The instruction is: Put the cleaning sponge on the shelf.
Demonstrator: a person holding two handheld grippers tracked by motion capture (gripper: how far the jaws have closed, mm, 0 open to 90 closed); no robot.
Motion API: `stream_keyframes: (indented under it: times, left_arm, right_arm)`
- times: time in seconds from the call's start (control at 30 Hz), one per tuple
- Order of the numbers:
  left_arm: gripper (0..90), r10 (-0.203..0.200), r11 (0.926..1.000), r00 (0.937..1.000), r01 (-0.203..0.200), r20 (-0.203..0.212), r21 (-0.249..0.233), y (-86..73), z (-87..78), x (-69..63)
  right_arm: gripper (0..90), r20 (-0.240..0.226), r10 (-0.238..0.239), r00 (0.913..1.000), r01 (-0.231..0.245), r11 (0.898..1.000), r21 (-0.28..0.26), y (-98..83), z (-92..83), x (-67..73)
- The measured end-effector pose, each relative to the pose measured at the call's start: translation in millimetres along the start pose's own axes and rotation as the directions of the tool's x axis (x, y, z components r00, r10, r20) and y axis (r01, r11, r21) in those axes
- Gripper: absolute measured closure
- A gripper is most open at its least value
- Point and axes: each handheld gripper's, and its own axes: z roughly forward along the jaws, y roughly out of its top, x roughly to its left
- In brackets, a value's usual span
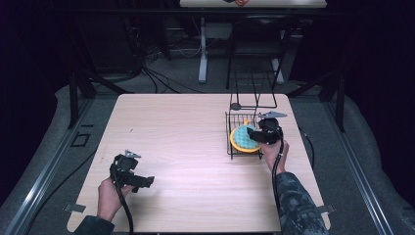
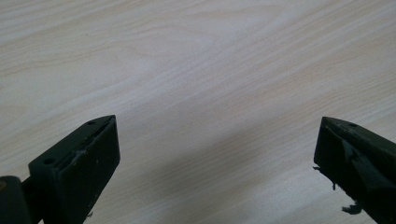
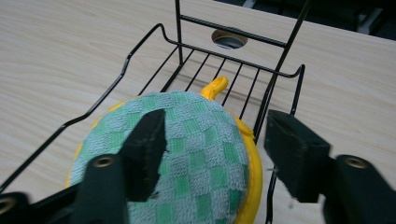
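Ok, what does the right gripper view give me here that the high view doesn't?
Right gripper view: the open right gripper poised over the sponge, its checked green weave, the yellow tab behind it.
High view: the left gripper low over bare table, both hands.
Shared: the sponge lying in the wire rack, and the table's round hole.

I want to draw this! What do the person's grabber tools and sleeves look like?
Both tools are black. The left gripper and right gripper each have two chunky, blocky fingers, a grey three-cornered plate on top, and a black cable trailing back. The right sleeve has a dark camouflage pattern.
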Motion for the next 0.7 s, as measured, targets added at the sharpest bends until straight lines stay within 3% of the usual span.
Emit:
stream_keyframes:
  times: [0.3,0.7]
  left_arm:
    - [0.2,0.004,1.0,1.0,-0.004,-0.004,0.006,1.6,1.4,-2.0]
    - [0.1,0.013,0.9999,0.9998,-0.012,-0.013,0.008,1.5,1.9,-2.6]
  right_arm:
    - [15.7,-0.059,-0.017,0.9981,0.02,0.998,0.055,-2.6,-22.6,5.8]
    - [4.6,-0.098,-0.028,0.9948,0.036,0.996,0.084,-0.5,-58.9,13.7]
